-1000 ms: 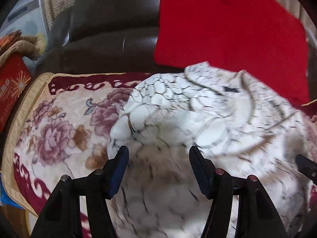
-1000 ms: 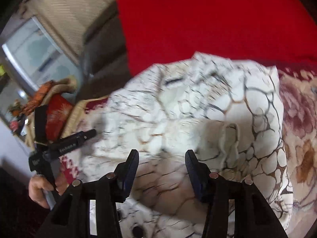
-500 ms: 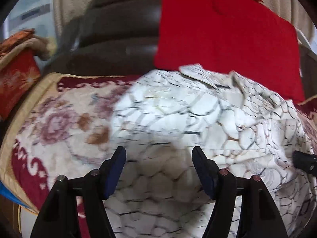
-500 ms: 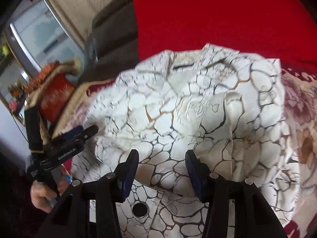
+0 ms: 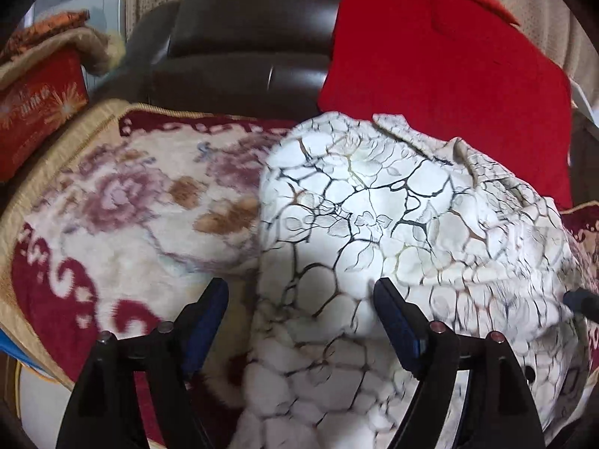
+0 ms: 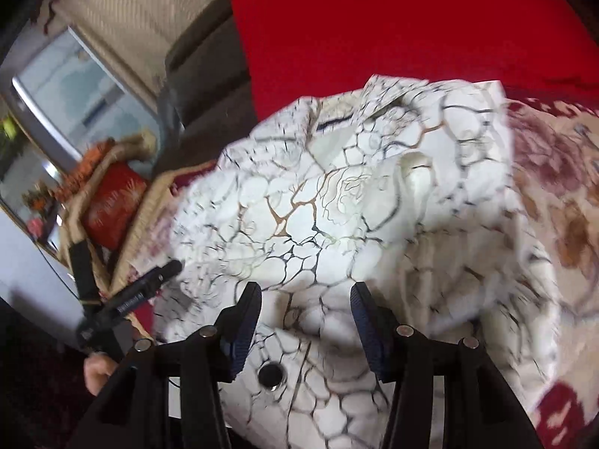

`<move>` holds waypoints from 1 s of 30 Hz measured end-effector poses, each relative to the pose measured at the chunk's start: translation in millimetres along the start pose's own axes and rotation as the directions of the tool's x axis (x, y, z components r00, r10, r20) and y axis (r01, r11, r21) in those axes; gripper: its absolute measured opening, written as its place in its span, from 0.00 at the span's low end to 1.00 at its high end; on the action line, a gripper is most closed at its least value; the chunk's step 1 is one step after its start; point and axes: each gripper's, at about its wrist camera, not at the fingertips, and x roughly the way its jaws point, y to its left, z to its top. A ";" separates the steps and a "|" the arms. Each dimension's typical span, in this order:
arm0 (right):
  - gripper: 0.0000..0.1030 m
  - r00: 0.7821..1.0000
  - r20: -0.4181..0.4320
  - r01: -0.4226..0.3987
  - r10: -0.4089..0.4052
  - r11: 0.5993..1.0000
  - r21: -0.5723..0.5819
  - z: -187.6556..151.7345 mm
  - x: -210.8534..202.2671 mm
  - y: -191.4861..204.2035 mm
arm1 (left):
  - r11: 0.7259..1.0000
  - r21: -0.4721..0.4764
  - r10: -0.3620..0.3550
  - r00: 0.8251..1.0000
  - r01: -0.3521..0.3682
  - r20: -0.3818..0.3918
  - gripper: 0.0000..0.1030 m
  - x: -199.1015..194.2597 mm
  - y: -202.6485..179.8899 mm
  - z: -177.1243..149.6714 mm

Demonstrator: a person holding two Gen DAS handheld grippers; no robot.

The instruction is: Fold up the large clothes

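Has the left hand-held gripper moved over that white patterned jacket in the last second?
Yes. The left hand-held gripper has slid left: its left finger now hangs over the flowered blanket, past the white jacket edge. Its jaws have just been opening, gripping nothing.

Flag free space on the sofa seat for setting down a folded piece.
Free: the floral blanket left of the white crackle-print garment, up to its gold-trimmed edge. Crowded: the red blanket behind the garment.

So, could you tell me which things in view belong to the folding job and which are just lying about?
Job:
- white crackle-print garment
- left gripper, jaws open, just widened
- right gripper, jaws open

Lying about:
- red cushion
- floral blanket
- dark sofa back
- small red pillow
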 end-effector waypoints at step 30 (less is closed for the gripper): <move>0.77 0.937 -0.132 0.344 -0.323 0.918 0.197 -191.7 -129.7 -55.3 | 0.976 -0.110 -0.214 0.915 0.187 -0.342 0.79 2.1 95.1 -161.5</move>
